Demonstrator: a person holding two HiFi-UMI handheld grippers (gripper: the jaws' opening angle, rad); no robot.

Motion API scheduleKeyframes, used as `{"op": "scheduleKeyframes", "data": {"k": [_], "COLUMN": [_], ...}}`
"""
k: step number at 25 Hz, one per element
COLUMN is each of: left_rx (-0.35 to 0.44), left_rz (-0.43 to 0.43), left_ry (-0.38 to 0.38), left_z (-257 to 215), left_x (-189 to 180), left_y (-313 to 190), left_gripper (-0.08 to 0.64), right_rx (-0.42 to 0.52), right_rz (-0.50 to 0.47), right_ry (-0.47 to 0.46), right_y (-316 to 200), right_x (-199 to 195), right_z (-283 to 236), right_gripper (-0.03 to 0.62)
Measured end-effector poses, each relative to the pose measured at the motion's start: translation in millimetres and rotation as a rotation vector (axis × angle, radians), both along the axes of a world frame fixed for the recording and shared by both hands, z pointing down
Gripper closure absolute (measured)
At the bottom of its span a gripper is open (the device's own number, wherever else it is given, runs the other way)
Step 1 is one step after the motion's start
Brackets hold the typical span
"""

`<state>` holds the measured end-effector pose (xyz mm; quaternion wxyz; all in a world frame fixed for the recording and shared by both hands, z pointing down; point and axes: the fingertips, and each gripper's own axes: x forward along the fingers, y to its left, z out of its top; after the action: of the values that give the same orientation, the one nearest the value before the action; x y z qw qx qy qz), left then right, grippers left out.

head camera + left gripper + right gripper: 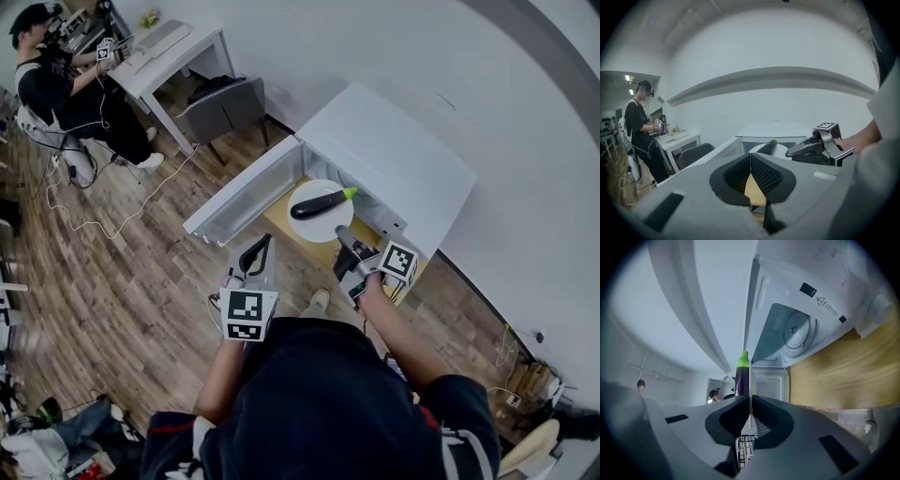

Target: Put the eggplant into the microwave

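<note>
Standing open, the microwave (394,155) shows nothing loaded in its cavity, so the task is not yet done. The eggplant (319,202) lies on a white plate (328,228) just outside the opening, over the wooden desk (319,251). The right gripper (345,234) has its fingers pinched on the plate's rim. The left gripper (255,253) hangs back, fingers together and empty. Remaining, by my judgement: carrying plate and eggplant inside.

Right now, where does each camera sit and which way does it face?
Head view: on the person's head, steeply down at the open microwave; arms, left gripper, right gripper show.
Left gripper view: on left gripper, toward the wall; its shut jaws show.
Right gripper view: on right gripper, into the microwave; jaws shut on the plate.
All share the eggplant.
</note>
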<state>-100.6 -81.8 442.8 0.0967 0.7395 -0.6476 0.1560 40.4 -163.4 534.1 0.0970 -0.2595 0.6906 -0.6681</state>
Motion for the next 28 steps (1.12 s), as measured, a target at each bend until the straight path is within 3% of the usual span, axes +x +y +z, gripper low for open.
{"op": "scheduleKeyframes", "data": {"k": [7,11,28], "left_rx": [-0.008,-0.011,-0.066], "left_rz": [0.012,0.034,0.197], "left_ry": [-0.011,-0.017,-0.023], "left_z": [5,7,19], "left_x": [13,15,-9], "left_y": [-16,-24,-69], "left_gripper": [0.543,0.543,0.543], "right_rx": [-0.004,-0.017,-0.077], "right_rz": [-0.014,0.002,0.140], "right_ry": [-0.040,-0.013,0.011], "right_y": [-7,-8,-23], "right_x": [0,6,-13], "right_z": [4,12,45], "right_gripper": [0.568,0.568,0.568]}}
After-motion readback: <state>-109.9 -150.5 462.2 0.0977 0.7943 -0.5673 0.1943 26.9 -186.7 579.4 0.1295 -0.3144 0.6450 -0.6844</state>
